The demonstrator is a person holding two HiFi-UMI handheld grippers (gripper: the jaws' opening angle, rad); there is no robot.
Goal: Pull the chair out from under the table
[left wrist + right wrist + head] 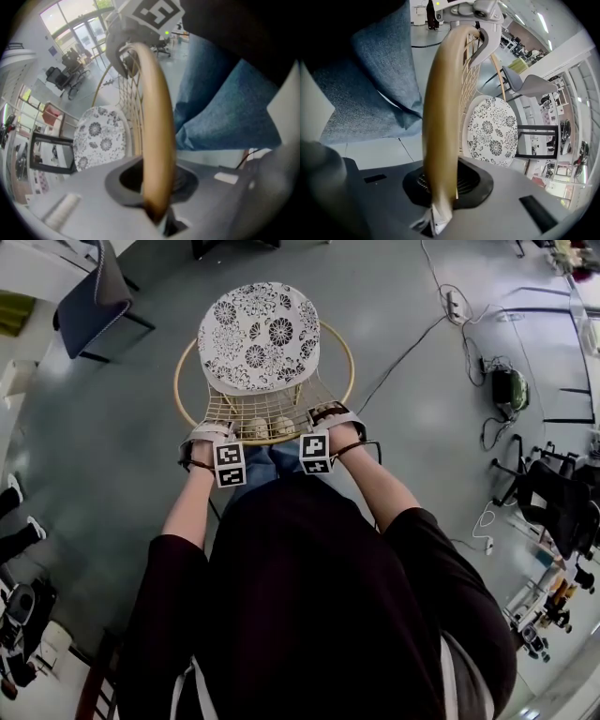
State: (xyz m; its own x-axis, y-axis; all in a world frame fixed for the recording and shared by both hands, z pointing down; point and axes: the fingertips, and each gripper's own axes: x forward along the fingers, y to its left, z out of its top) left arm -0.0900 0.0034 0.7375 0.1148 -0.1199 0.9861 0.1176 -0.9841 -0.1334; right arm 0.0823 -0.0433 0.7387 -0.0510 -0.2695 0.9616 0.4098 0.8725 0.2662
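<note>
Jaws of left gripper (204, 437) and right gripper (332, 418) pinching the chair (264, 411) by its golden back rim (154, 140), side by side. Chair on bare grey floor (112, 446), close before the person's knees (281, 457).

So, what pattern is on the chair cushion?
The round seat cushion has black flowers on white; head view.

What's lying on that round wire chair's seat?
A black-and-white flowered cushion lies on the chair, covering its seat. The seat surface beneath is hidden; only the golden wire frame shows around it.
</note>
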